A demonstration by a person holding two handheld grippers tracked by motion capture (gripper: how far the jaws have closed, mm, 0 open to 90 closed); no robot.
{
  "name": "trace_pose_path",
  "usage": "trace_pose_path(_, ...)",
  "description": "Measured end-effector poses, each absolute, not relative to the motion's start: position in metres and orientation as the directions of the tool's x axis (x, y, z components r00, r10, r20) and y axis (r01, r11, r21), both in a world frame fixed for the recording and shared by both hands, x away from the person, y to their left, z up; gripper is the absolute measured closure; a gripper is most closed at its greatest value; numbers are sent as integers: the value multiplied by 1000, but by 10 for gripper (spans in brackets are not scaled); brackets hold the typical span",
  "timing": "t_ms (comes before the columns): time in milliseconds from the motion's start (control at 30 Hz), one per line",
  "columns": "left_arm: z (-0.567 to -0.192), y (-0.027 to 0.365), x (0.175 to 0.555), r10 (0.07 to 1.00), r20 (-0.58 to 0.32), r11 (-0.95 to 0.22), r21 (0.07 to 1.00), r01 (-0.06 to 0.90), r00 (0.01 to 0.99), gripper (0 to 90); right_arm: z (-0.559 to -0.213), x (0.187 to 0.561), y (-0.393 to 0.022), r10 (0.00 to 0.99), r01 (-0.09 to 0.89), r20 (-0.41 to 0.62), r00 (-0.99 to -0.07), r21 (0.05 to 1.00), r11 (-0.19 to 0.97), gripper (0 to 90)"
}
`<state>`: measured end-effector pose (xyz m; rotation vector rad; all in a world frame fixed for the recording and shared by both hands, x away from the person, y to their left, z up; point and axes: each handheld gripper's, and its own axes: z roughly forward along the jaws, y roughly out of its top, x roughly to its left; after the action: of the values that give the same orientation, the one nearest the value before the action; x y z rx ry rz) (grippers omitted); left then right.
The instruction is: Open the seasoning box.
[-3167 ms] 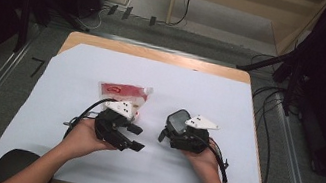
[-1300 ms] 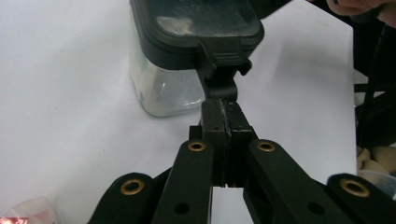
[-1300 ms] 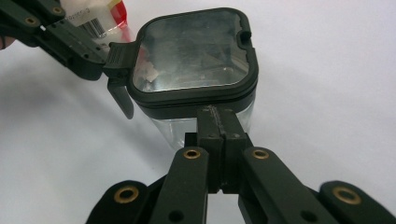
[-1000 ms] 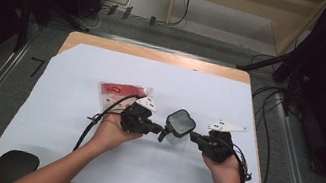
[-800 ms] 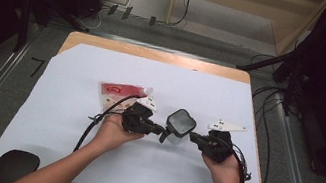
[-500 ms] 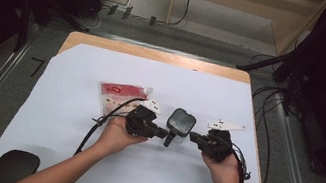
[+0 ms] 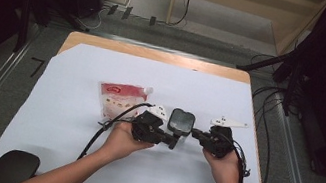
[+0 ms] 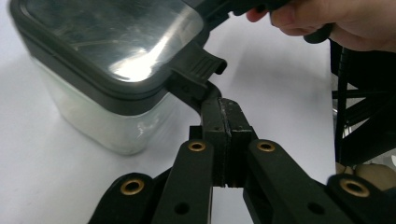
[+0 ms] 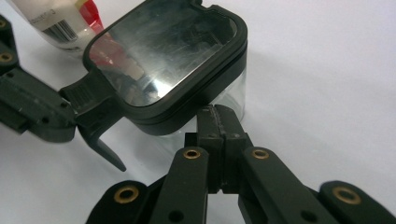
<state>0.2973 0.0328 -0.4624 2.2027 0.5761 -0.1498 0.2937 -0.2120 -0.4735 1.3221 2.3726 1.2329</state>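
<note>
From the high view, a clear container (image 7: pixel 180 123) with a dark lid stands on the white sheet (image 7: pixel 63 155) that covers the desk (image 7: pixel 157 55), a little right of centre and towards the person's side. The left gripper (image 7: pixel 172 141) comes at it from the left and the right gripper (image 7: pixel 195 135) from the right, each held in a hand with the forearm entering from the bottom edge. Both sets of jaws point inward at the container, one on either flank. A red and white pouch (image 7: pixel 118 98) lies flat just beyond the left gripper, near the container but apart from it, and a black cable (image 7: pixel 103 132) loops from the left gripper back along the forearm.

In the left gripper view, the jaws are pressed together, pad against pad, with nothing between them. Their tip sits right under the lid's latch tab (image 8: pixel 198 70) (touching it, as far as can be told). The container (image 8: pixel 93 112) stands up and to the left, its transparent wall below the dark lid rim, and the person's right hand (image 8: pixel 327 21) shows at the upper right.

In the right gripper view, the jaws are likewise pressed together and empty, their tip against the container's (image 9: pixel 187 84) lower wall beneath the lid rim. The left gripper (image 9: pixel 32 112) meets the flipped-out latch tab (image 9: pixel 95 126) at the left, and a corner of the pouch (image 9: pixel 60 18) shows at the top left.
</note>
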Motion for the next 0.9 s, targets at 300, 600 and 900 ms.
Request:
trace_pose_path(300,-464,41,298,365,-289,-558,693,456,885,900,-470,289,-214,768,622,217,-602,731,281,900)
trace_pose_path(600,-469,38,302,388,-322,-534,686,495,864,900,-467,281,-216,761,616,219,-610,735,282,900)
trace_pose_path(900,-471,27,299,355,-336,-552,678,486,872,900,-463,273,-221,766,612,218,-605,743,271,900)
